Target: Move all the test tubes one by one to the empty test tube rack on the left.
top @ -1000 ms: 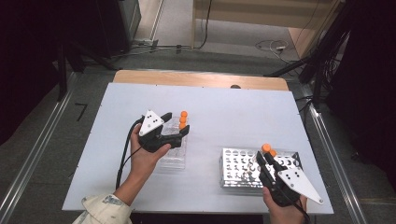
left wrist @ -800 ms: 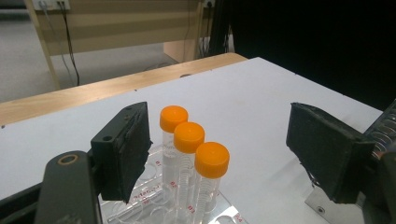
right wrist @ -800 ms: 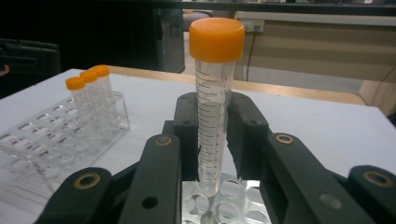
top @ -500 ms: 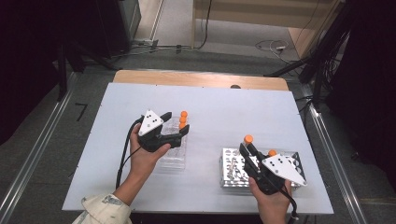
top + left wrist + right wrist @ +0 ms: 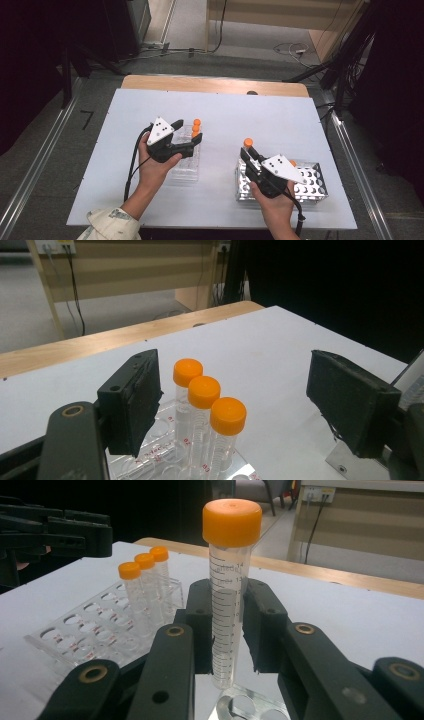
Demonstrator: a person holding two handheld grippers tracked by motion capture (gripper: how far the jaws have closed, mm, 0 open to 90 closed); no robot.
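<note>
A clear tube with an orange cap stands upright between the jaws of my right gripper, which is shut on it. From above, that tube and right gripper hang over the left edge of the metal tube rack. My left gripper rests over a clear plastic rack. Its jaws stand wide open on either side of three orange-capped tubes, touching none of them. The same three tubes stand at the far end of the clear rack.
The white table has free room behind and between the two racks. A wooden strip runs along its far edge. Another orange cap peeks out in the metal rack beside my right gripper's plate. Cables trail from both grippers.
My right gripper has carried the orange-capped tube to the left and slightly away from me, from over the metal rack's middle to its left edge. The left gripper has stayed put.
</note>
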